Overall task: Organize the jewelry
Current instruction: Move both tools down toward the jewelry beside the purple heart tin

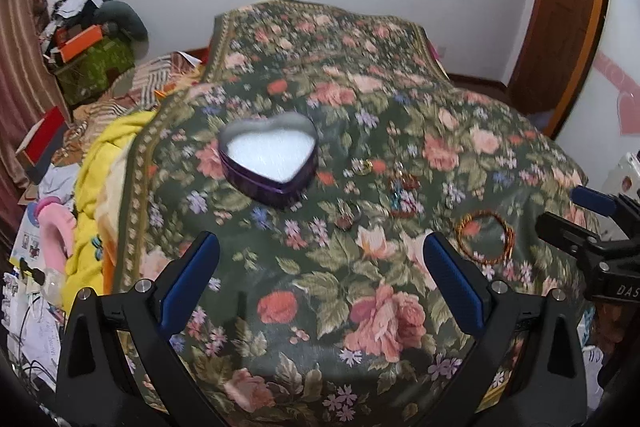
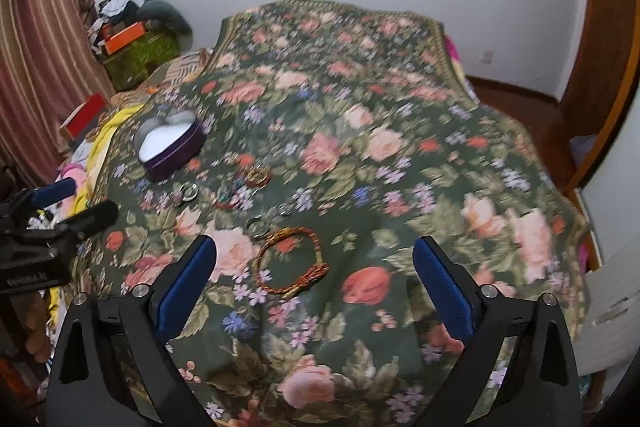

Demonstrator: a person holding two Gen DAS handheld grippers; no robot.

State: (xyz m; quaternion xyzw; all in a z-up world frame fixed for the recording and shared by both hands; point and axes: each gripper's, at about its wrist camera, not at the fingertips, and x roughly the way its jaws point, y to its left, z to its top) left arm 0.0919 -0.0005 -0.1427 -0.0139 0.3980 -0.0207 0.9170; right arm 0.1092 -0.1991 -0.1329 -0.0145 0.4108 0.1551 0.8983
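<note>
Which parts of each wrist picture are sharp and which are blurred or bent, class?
Left wrist view: the left tongs are crisp, the floral bedspread and heart-shaped box are smeared by motion blur, and the wall and door frame curve from fisheye distortion. Right wrist view: the right tongs are sharp, the beaded bracelet is soft, and the corners darken.

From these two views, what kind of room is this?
Most likely a bedroom: a bed under a floral bedspread, a striped curtain, and clutter piled in the corner.
</note>
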